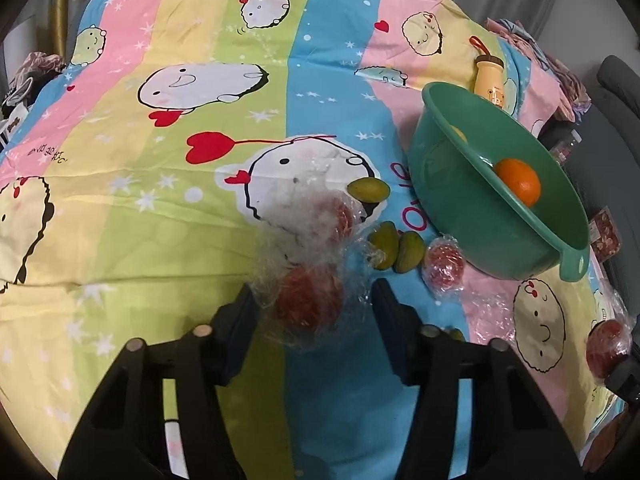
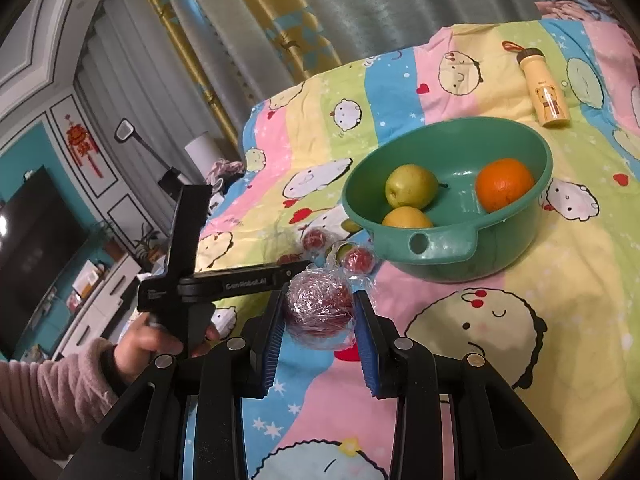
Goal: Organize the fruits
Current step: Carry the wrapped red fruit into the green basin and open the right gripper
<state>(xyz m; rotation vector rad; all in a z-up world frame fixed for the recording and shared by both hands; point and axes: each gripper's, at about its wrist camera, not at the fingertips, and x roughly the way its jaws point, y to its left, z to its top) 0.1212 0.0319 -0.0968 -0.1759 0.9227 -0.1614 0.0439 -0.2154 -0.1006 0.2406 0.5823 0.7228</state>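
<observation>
Right wrist only: pears [image 2: 410, 186] in basin [image 2: 440, 236]

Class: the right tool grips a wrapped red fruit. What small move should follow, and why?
Probably carry the wrapped red fruit in the right tool over the green basin and release it: its pads press the fruit, and the basin already holds an orange and pears.

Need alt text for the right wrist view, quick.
The right hand-held gripper clamps a plastic-wrapped red fruit above a cartoon bedsheet. Beyond it, a green basin holds two pears and an orange.
</observation>
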